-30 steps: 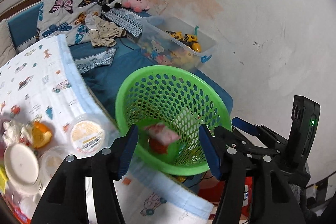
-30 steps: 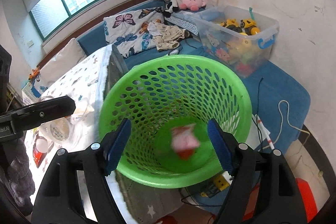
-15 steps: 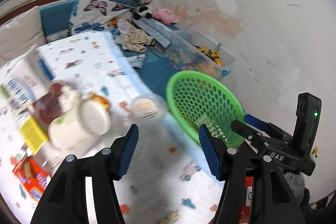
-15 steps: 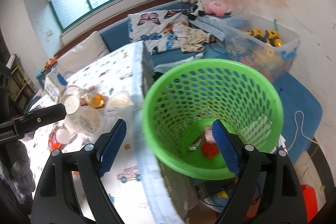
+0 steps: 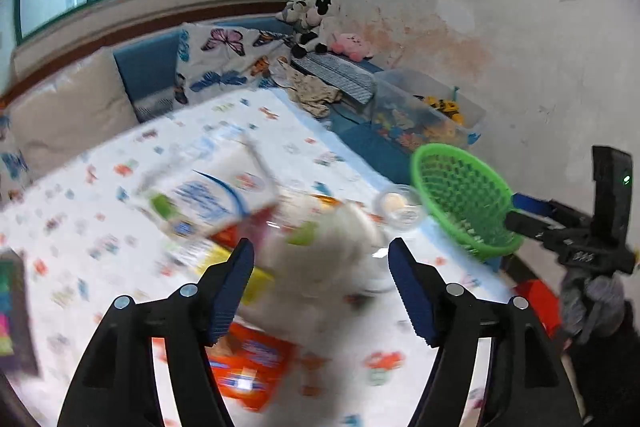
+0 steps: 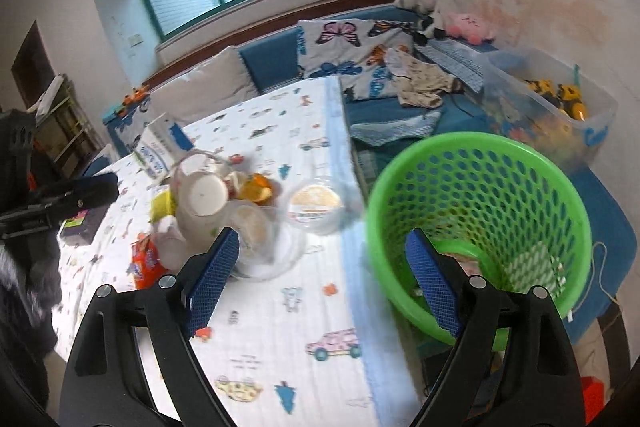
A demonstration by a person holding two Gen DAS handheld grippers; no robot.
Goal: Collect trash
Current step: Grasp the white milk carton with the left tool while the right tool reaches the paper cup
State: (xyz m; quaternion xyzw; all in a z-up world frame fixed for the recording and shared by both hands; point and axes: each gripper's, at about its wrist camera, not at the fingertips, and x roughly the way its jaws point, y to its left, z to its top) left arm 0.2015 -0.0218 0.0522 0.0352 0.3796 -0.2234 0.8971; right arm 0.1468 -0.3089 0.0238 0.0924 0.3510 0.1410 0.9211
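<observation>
A green mesh basket (image 6: 480,227) stands off the table's right edge with wrappers at its bottom; it also shows in the left wrist view (image 5: 460,195). Trash is piled on the patterned tablecloth (image 6: 304,327): a white cup (image 6: 200,195), orange peel (image 6: 258,191), a lidded clear tub (image 6: 314,203), an orange wrapper (image 6: 146,263) and a milk carton (image 6: 154,151). My left gripper (image 5: 320,291) is open and empty above the blurred pile. My right gripper (image 6: 320,287) is open and empty over the table edge beside the basket.
A blue sofa bench (image 6: 272,67) with butterfly cushions and plush toys runs under the window. A clear toy bin (image 6: 560,107) sits by the stained wall. A dark box (image 6: 80,227) lies at the table's left.
A wrapper dropped into the basket. Both grippers then swung left, away from the basket and toward the trash pile on the table. Both stayed open.
</observation>
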